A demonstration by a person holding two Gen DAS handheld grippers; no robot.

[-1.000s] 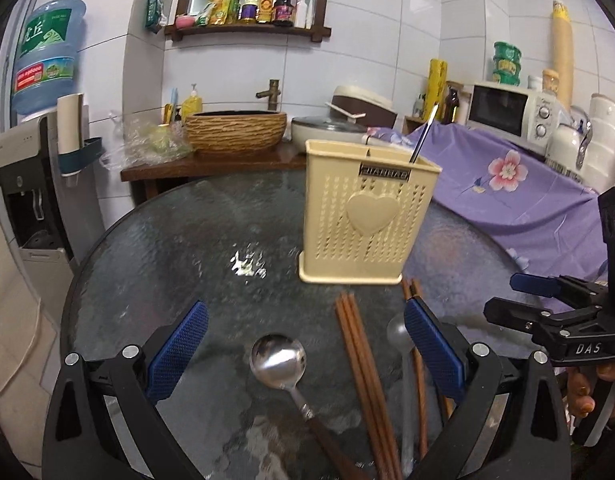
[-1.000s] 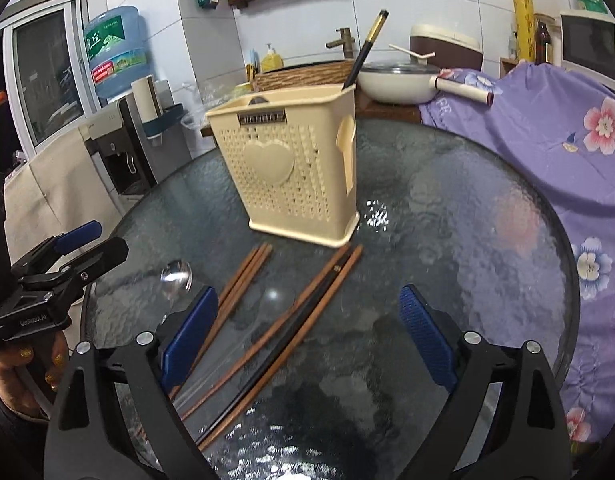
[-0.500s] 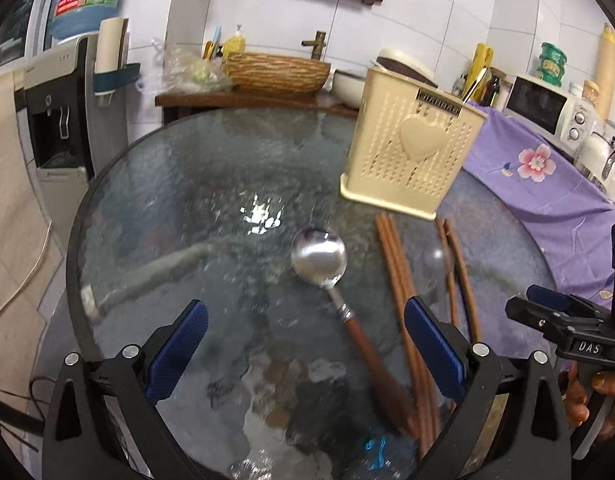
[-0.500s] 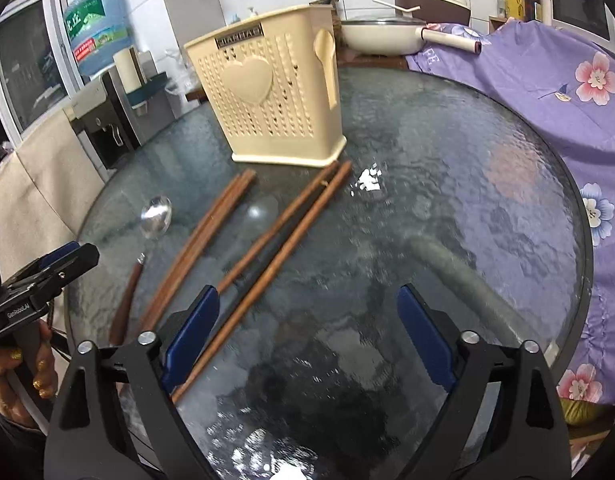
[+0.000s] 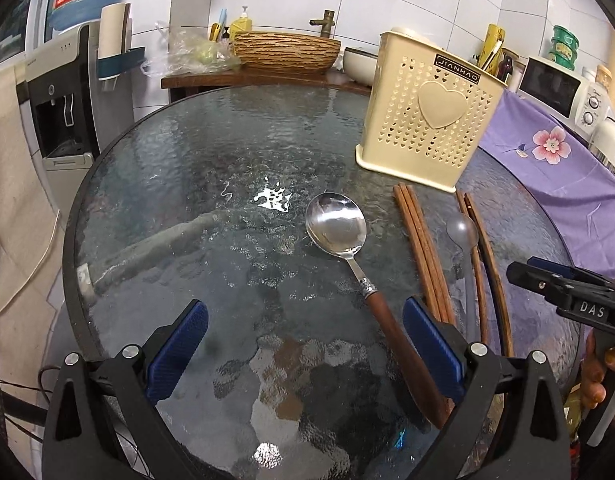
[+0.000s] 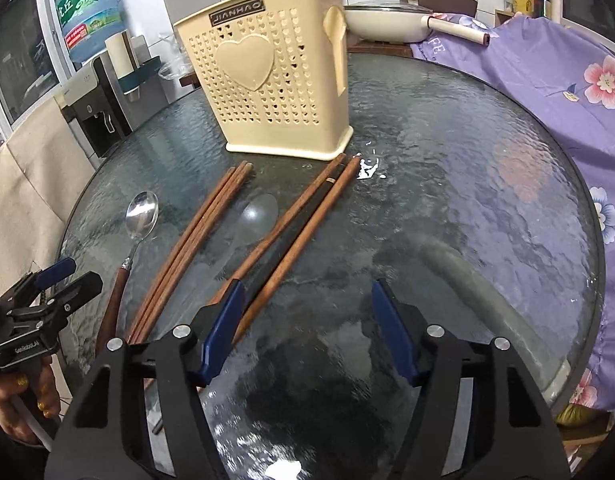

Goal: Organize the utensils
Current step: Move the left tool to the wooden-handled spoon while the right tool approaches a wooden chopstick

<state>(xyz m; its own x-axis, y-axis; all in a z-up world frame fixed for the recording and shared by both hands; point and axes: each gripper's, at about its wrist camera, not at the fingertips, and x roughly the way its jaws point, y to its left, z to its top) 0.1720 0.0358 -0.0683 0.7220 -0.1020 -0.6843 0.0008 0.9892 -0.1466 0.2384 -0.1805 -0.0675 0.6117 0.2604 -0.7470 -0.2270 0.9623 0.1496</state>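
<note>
Blue-padded right gripper (image 6: 307, 332) is closing, nothing between the pads; the chopsticks (image 6: 291, 236) lie just left of its left pad, long axis running up-right toward the cream utensil holder (image 6: 275, 76). Left gripper (image 5: 305, 354) stands wide and empty, the wooden-handled spoon (image 5: 371, 292) by its right pad, bowl pointing away. Versus a second ago: both grippers are lower and the right jaws narrower.

The round rippled-glass tabletop (image 5: 179, 184) is reflecting light glossily. The polished metal spoon with brown wooden handle (image 5: 336, 227) is gleaming. The cream perforated plastic utensil holder (image 6: 267, 76) is showing matt.
</note>
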